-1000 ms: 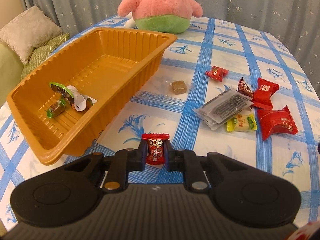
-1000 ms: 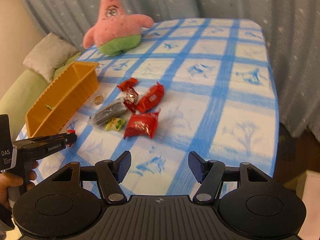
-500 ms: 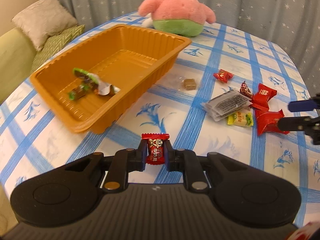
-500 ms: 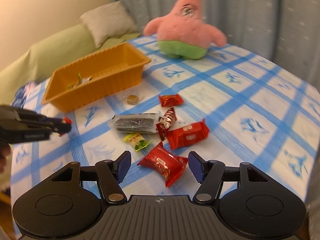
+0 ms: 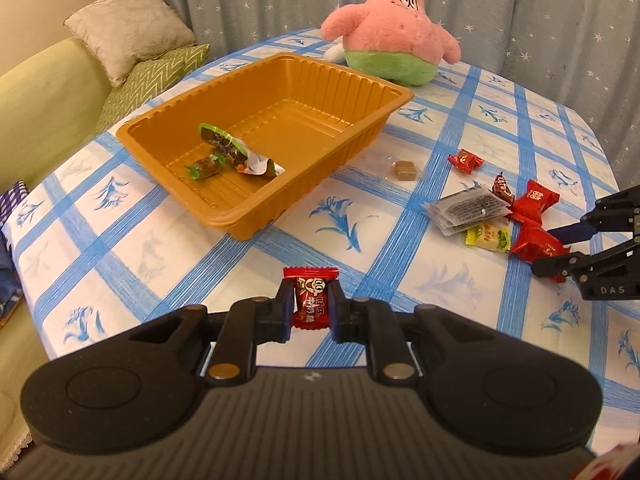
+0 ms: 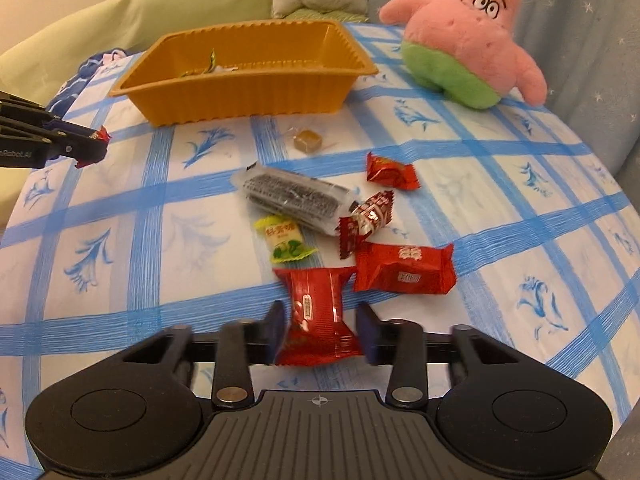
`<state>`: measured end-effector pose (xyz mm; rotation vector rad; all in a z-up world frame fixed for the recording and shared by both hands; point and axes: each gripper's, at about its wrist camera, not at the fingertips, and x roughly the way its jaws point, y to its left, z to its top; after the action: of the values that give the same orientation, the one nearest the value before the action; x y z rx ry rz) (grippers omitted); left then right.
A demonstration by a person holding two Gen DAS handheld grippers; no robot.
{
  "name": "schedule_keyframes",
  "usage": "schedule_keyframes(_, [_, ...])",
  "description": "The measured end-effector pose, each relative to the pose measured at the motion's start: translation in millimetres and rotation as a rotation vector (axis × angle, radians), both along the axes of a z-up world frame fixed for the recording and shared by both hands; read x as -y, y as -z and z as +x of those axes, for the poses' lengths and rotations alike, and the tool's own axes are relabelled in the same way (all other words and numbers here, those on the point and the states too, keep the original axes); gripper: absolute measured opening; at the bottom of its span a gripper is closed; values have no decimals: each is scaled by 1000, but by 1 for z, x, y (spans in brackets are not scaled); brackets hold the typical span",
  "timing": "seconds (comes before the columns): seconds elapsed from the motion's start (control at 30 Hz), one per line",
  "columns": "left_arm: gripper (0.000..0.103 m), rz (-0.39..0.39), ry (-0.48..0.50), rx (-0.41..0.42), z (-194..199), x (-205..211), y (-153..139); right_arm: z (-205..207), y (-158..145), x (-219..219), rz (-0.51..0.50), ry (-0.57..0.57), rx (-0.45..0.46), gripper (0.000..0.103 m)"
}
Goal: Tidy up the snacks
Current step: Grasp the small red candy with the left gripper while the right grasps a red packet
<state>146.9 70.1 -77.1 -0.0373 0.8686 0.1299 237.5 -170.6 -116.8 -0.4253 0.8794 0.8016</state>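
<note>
**Left wrist view: candy held short of the tray, right jaws closing on a red packet**

Left wrist view shows the orange tray (image 5: 256, 136) ahead and to the left of the left gripper (image 5: 310, 312), its long axis running away toward the plush (image 5: 394, 36); one tray, one plush. That gripper is clamped on a small red candy (image 5: 312, 298), so it is the nearer hand for the drop. The right gripper (image 6: 320, 332) sits at the near edge of the loose pile, its jaws closing with a red packet (image 6: 316, 312) between them, lengthwise along the fingers. Counted: two wrappers in the tray; on the cloth one grey pack (image 6: 294, 198), four red packets including that one, one yellow sweet (image 6: 284, 242), one brown cube (image 6: 307, 140).
</note>
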Motion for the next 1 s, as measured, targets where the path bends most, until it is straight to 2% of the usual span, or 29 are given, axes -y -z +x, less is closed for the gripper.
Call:
schedule_keyframes(0.23, [15, 19, -17, 11, -13, 9, -8, -2, -1, -2, 63, 98, -30, 37])
schedule_keyframes(0.33, [15, 28, -23, 22, -20, 13, -14, -3, -2, -3, 76, 140, -28, 27])
schedule_keyframes(0.67, [15, 51, -33, 67, -40, 23, -37, -25, -24, 11, 192, 246, -50, 25])
schedule_keyframes(1.0, [15, 43, 5, 113, -36, 24, -58, -40, -61, -6, 300, 238, -56, 25])
